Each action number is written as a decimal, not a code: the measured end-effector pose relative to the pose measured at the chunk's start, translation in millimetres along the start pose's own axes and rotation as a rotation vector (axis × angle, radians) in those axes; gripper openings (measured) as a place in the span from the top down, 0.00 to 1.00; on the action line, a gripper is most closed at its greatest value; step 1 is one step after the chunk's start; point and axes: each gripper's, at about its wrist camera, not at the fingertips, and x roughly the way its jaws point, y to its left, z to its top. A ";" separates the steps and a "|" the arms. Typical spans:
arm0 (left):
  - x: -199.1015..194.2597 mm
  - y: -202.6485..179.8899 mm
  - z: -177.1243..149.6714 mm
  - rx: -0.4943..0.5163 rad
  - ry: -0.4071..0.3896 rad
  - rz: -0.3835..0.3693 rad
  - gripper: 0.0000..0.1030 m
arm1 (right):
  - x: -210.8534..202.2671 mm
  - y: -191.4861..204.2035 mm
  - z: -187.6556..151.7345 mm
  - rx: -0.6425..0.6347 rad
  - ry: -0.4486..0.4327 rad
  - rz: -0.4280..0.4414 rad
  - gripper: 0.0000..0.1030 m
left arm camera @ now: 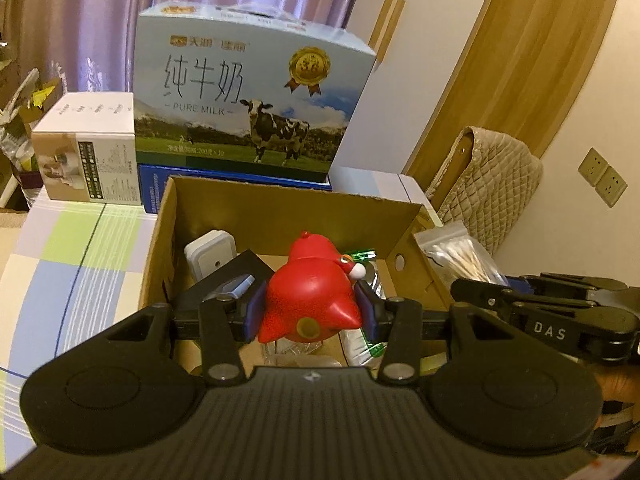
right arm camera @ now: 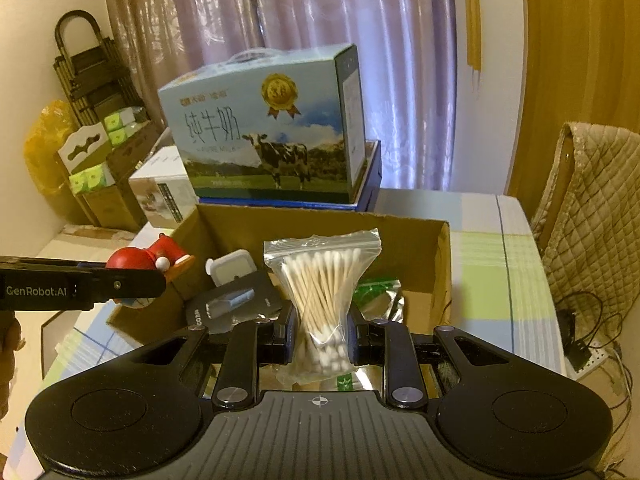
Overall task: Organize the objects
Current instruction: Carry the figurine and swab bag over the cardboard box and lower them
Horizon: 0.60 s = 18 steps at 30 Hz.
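Left gripper [left arm camera: 310,312] clamps red rounded plastic toy figure [left arm camera: 310,300] above open brown cardboard box [left arm camera: 280,216]; right gripper [right arm camera: 320,332] pinches clear zip bag of cotton swabs [right arm camera: 320,280] over same box; lower each clear of walls, release gently.

Milk carton [left arm camera: 252,100] behind cardboard box [left arm camera: 288,216] on table [left arm camera: 80,248]
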 end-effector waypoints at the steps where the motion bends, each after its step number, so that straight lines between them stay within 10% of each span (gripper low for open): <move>1: 4.6 0.4 0.0 -0.001 0.007 0.001 0.60 | 4.5 -2.0 -0.4 0.007 0.007 0.001 0.79; 18: 63.8 0.2 -5.2 -0.008 0.084 -0.004 0.60 | 41.7 -25.7 -11.1 0.035 0.072 -0.022 0.79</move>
